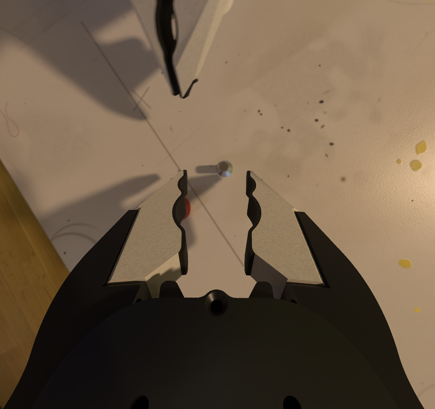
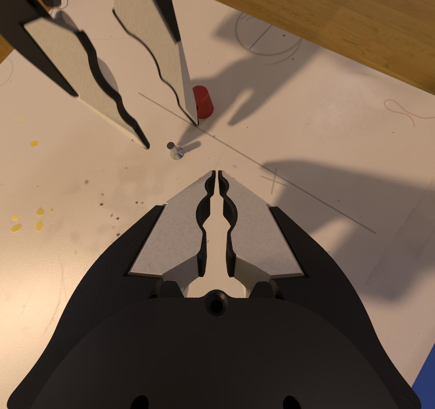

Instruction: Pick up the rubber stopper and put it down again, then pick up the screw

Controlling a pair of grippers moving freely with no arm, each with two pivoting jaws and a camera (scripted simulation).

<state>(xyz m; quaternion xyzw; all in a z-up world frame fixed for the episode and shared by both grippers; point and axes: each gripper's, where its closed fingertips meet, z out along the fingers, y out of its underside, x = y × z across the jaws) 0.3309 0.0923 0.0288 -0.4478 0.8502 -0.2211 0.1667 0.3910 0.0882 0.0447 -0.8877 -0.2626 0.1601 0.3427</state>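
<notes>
Left wrist view: left gripper (image 1: pixel 216 171) with jaws apart, nothing between them, hovering over a pale, stained tabletop (image 1: pixel 306 80). Screw (image 1: pixel 224 168) standing on its flat head, shank up, just beyond the fingertips and roughly centred on the gap, touching neither finger. Red rubber stopper (image 1: pixel 186 208) mostly hidden behind the left finger, only a sliver showing at that finger's inner edge, resting on the table. Far ahead, right gripper (image 1: pixel 180 94) pointing down toward the table, jaws together or very nearly so, empty. Thin pencil line (image 1: pixel 117 77) running diagonally across the surface. Yellow paint spots (image 1: pixel 415 164) at the right, dark specks scattered in the middle distance. Wooden floor (image 1: pixel 21 244) at the near left.

Right wrist view: right gripper (image 2: pixel 216 172) with tips almost touching, a hairline slit between them, holding nothing. Screw (image 2: pixel 175 151) upright on the table just beyond and slightly left of those tips. Left gripper (image 2: pixel 173 136) reaching in from the far left, jaws spread wide, tips close to the tabletop (image 2: pixel 306 139) on either side of the screw without touching it. Rubber stopper (image 2: pixel 203 102) standing just behind the right-hand finger of that gripper, partly covered by it. Yellow spots (image 2: pixel 38 224) near left, wooden floor (image 2: pixel 329 9) along the far right.
</notes>
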